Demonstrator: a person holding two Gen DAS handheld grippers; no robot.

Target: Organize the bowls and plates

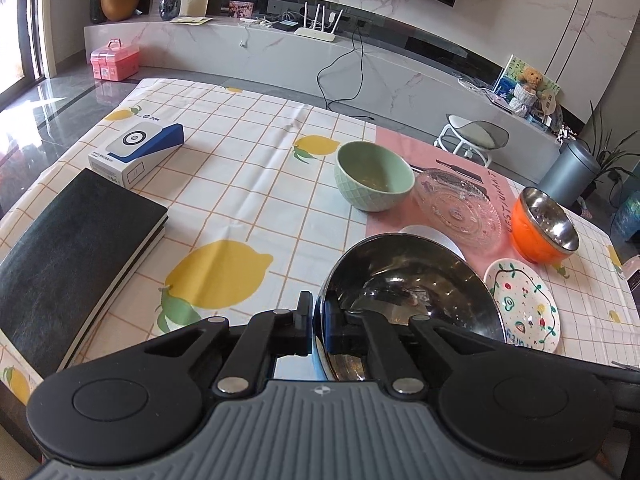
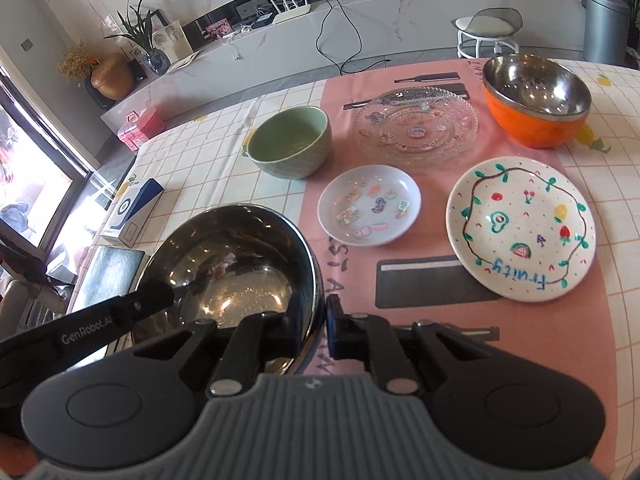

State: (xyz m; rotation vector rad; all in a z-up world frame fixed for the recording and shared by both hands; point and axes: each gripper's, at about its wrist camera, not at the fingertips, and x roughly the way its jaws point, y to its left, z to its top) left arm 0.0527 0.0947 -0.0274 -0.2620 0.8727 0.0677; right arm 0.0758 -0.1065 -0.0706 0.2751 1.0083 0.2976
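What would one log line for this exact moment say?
left claw: shut on steel bowl rim | right claw: shut on same rim | green bowl, orange bowl, plates: on table

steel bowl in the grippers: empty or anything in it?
Empty. The steel bowl shows only bare, reflective metal inside in both wrist views. The left gripper and right gripper each pinch its rim.

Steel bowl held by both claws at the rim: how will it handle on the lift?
The steel bowl looks thin-walled, so probably light. Its polished rim is likely slippery between the left claw and right claw. With both gripping opposite rim edges, it may pivot or tilt if one leads.
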